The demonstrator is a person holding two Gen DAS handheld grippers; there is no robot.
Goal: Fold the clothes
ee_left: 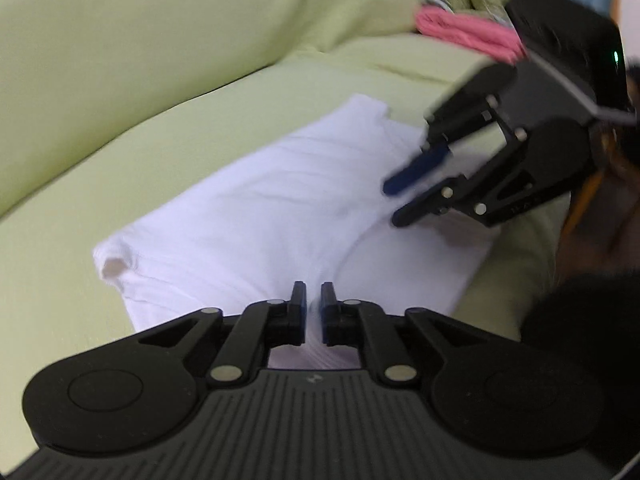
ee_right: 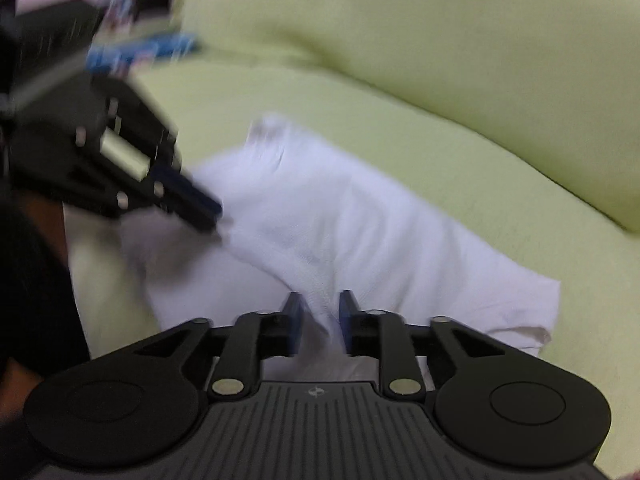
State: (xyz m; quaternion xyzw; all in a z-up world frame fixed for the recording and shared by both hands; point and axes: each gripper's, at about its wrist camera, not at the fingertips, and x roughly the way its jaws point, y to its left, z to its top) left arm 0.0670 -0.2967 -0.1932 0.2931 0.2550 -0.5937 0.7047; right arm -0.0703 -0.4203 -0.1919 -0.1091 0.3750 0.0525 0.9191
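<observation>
**White garment pinched at both near edges on the green sofa**

White garment (ee_left: 280, 200) is lying across the frame's centre on the green sofa seat (ee_left: 100, 184), bare cushion showing around its edges. Left gripper (ee_left: 314, 304) is reaching in from the bottom, its jaws clenching a fold. Right gripper (ee_right: 320, 308) is gripping a raised ridge of cloth. Pink cloth (ee_left: 468, 34) is sitting at upper right.

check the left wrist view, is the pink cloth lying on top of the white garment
No, the pink cloth sits apart at the back of the green sofa, away from the white garment.
</observation>
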